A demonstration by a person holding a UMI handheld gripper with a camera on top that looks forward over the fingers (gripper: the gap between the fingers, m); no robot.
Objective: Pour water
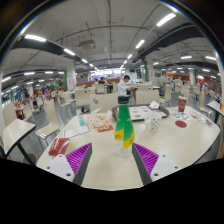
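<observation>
A clear plastic bottle (123, 130) with a green and yellow label stands upright on the white table (110, 170). It is just ahead of my fingertips, in the gap between them and closer to the right finger. My gripper (112, 151) is open, its purple pads wide apart, and neither pad presses on the bottle. A clear cup (153, 121) stands on the table beyond the right finger, to the right of the bottle.
A red plate (181, 123) lies at the far right of the table, a white dish (140, 113) sits behind the bottle. Red items (60, 146) lie by the left finger, food packets (102, 124) further back. A person (124, 86) stands among distant tables.
</observation>
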